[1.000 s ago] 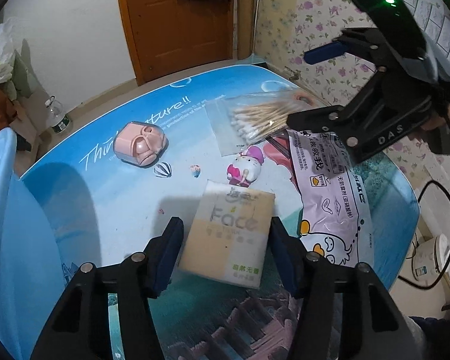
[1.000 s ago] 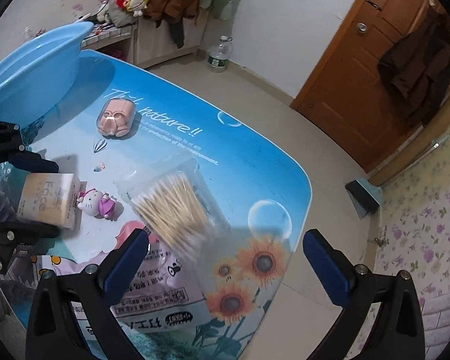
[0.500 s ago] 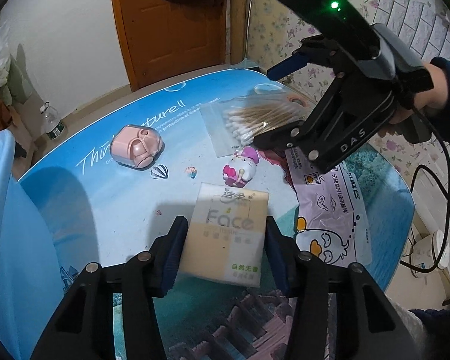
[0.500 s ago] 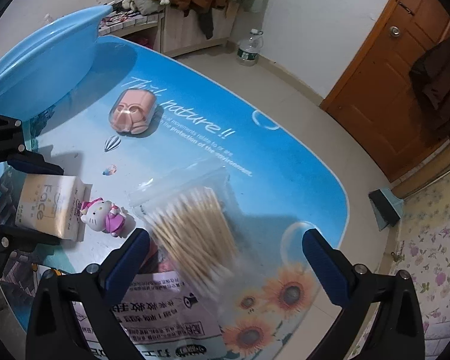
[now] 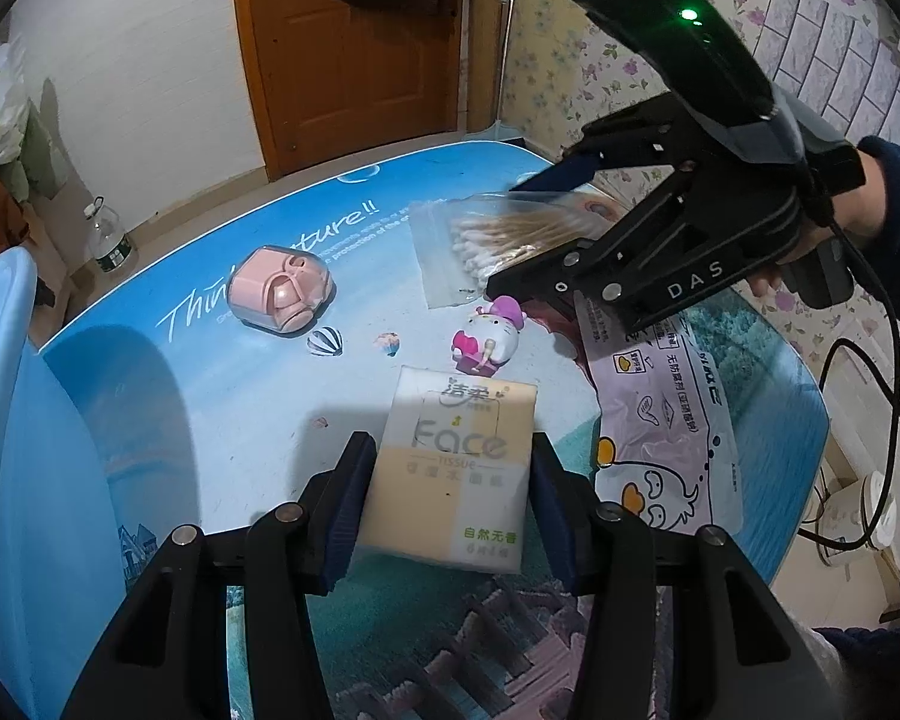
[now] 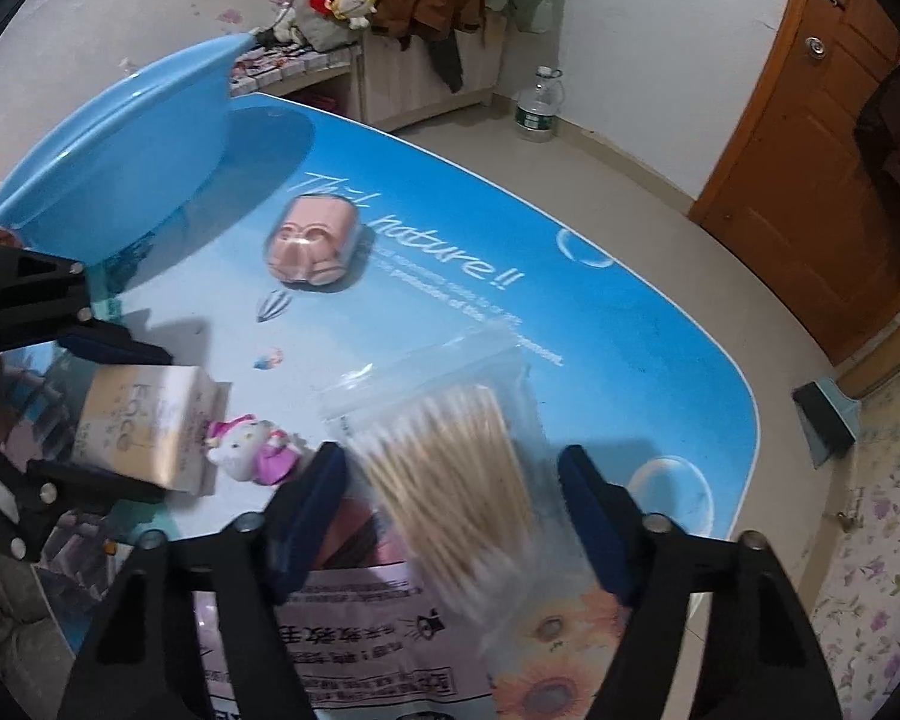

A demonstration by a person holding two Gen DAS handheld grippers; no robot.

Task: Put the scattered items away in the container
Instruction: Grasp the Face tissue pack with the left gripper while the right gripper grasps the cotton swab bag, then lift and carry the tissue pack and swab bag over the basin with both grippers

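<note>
My left gripper (image 5: 450,504) is shut on a beige "Face" tissue pack (image 5: 456,450) that lies on the blue table; its pads press both long sides. From the right wrist view the same pack (image 6: 144,426) shows at the left. My right gripper (image 6: 456,516) points down over a clear bag of cotton swabs (image 6: 450,468). Its jaws are closing with the bag between them, and a gap still shows beside the right pad. The blue basin (image 5: 6,420) stands at the table's left end.
A pink plastic case (image 5: 282,288), a small kitty figure (image 5: 489,336) and a flat pack of wipes (image 5: 660,420) lie on the table. The wipes pack sits partly under the swab bag. A water bottle (image 6: 537,105) stands on the floor. A cable (image 5: 870,396) hangs off the right gripper.
The left jaws drew in onto the tissue pack. The right gripper tipped down over the swab bag, then its jaws narrowed around it.
</note>
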